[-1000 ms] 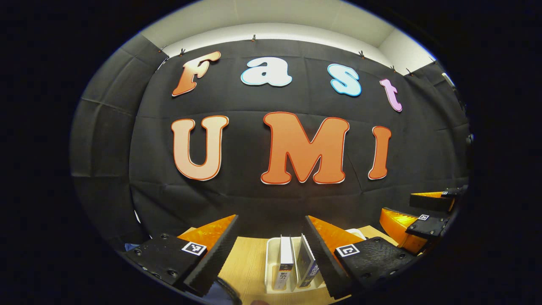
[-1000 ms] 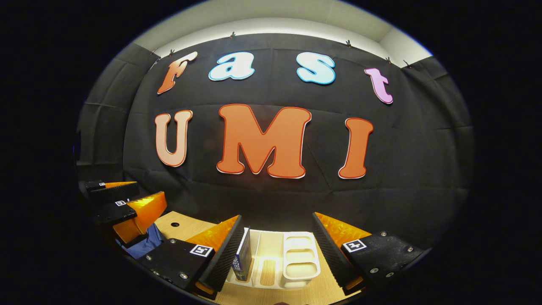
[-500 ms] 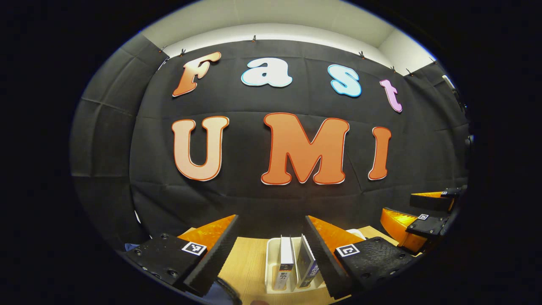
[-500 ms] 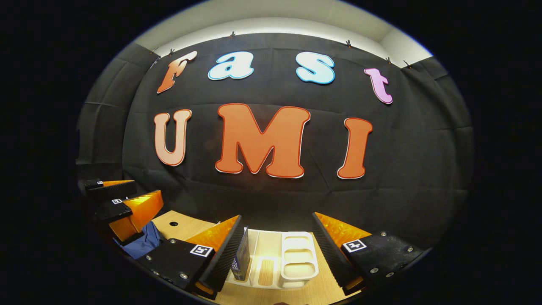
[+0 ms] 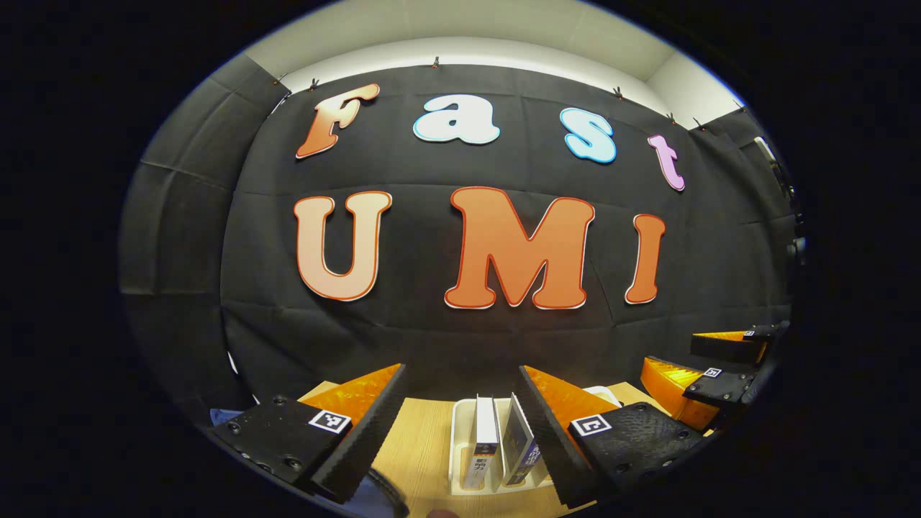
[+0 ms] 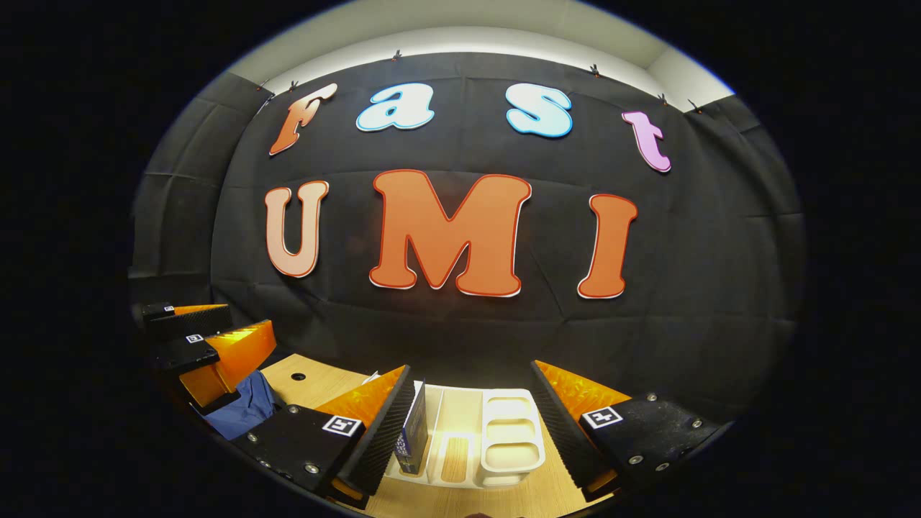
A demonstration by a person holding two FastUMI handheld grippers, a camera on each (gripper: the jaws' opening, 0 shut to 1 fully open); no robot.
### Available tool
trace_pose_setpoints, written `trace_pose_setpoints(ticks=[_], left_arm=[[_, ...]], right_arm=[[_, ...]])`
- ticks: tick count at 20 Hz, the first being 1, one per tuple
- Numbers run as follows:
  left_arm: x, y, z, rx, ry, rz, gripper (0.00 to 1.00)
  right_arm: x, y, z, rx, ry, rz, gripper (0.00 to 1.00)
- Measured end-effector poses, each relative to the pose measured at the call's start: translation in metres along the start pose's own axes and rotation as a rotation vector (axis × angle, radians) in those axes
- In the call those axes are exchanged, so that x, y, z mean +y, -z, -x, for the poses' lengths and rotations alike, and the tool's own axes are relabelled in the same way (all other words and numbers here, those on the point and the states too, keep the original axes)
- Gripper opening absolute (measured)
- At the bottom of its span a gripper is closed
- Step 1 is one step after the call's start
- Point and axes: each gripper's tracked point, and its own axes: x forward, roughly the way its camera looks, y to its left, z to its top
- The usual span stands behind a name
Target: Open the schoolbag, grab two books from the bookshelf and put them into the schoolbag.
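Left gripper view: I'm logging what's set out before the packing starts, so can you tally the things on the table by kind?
Books: 2, one white-spined and one leaning beside it
White bookshelf rack: 1
Blue schoolbag: 1, only partly visible
Total: 4

Recording booth: black cloth wall (image 5: 460, 338), wooden table (image 5: 421, 446).
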Motion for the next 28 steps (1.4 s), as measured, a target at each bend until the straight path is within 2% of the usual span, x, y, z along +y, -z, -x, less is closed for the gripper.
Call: trace_pose_setpoints(ticks=[6,9,14,17,20,25,28], left_arm=[[0.011,0.013,0.002,0.041,-0.037,-0.021,0.95],[0.012,0.031,0.010,0.124,-0.034,-0.025,0.96],[0.030,0.060,0.030,0.254,-0.083,-0.062,0.98],[0.045,0.075,0.040,0.312,-0.107,-0.114,0.98],[0.063,0.098,0.055,0.400,-0.105,-0.220,0.98],[0.087,0.153,0.089,0.577,-0.125,-0.329,0.99],[0.097,0.193,0.108,0.660,-0.113,-0.439,0.99]], right_arm=[[-0.002,0.005,0.000,0.008,-0.001,0.004,0.95],[0.003,0.010,-0.001,0.018,-0.024,-0.005,0.95],[0.006,0.019,-0.007,0.032,-0.048,0.000,0.95],[0.006,0.028,-0.012,0.051,-0.056,-0.004,0.95],[0.004,0.038,-0.017,0.071,-0.065,-0.008,0.95],[-0.003,0.060,-0.027,0.115,-0.069,-0.012,0.95],[-0.007,0.070,-0.034,0.137,-0.069,-0.015,0.95]])
